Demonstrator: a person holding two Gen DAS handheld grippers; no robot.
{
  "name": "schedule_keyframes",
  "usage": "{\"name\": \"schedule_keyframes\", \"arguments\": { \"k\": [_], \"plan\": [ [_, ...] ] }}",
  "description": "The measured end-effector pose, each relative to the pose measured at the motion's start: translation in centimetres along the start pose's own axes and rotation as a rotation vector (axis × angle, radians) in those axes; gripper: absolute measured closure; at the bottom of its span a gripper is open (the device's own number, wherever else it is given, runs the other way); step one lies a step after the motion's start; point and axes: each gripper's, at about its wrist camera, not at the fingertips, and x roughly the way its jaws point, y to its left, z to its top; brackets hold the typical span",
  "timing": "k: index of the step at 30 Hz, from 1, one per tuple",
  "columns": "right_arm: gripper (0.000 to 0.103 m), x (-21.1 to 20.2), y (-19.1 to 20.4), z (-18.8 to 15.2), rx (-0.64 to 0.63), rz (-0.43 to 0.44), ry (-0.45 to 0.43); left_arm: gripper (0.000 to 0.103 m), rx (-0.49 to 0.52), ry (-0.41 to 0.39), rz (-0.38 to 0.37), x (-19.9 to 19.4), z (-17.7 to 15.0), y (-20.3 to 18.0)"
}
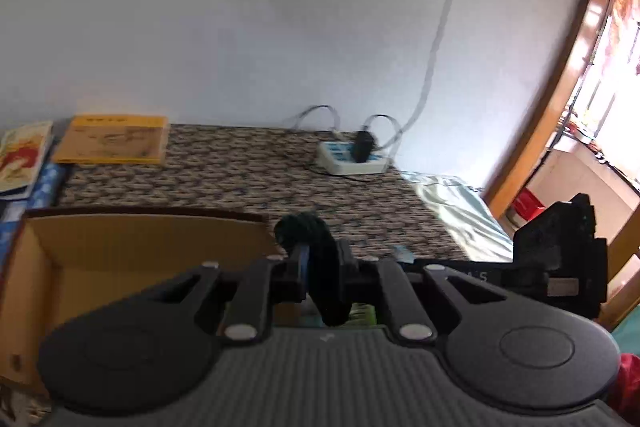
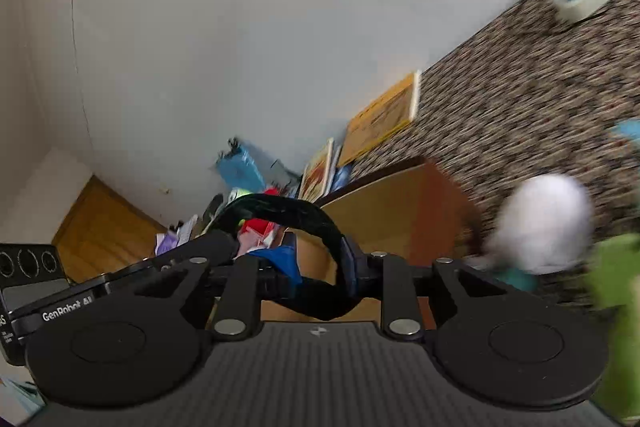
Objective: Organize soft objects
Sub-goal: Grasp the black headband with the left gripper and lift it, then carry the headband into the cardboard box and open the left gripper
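Observation:
A dark, soft fabric band (image 1: 305, 227) is pinched between the fingers of my left gripper (image 1: 322, 261), which is shut on it, just past the right rim of an open cardboard box (image 1: 120, 259). In the right wrist view the same band (image 2: 288, 207) arches from the left gripper's tip over to my right gripper (image 2: 316, 269). There it lies against the right-hand finger (image 2: 353, 263) and hangs down in a loop. A gap shows beside it, so these jaws stand slightly open. The box (image 2: 400, 211) lies just beyond.
A white fluffy ball (image 2: 544, 223) and a green soft thing (image 2: 616, 287) lie on the patterned cover (image 1: 240, 183) at the right. A power strip (image 1: 352, 157) with cables and a yellow book (image 1: 112, 139) sit by the wall. Clutter fills the floor corner (image 2: 248, 227).

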Motion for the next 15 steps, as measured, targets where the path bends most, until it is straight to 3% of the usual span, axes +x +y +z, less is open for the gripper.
{"name": "schedule_keyframes", "arguments": {
  "k": [3,7,15],
  "plan": [
    [0.095,3.7,2.0,-0.8,-0.028,-0.004,0.032,0.094,-0.011,-0.002,0.024,-0.5,0.1,3.6],
    [0.094,7.9,3.3,-1.6,-0.052,-0.11,0.019,0.094,-0.008,0.035,0.099,0.6,-0.4,8.1],
    [0.093,10.3,3.2,-2.4,-0.016,-0.257,-0.006,0.094,0.006,0.164,0.255,4.8,-1.1,14.6]
  ]
}}
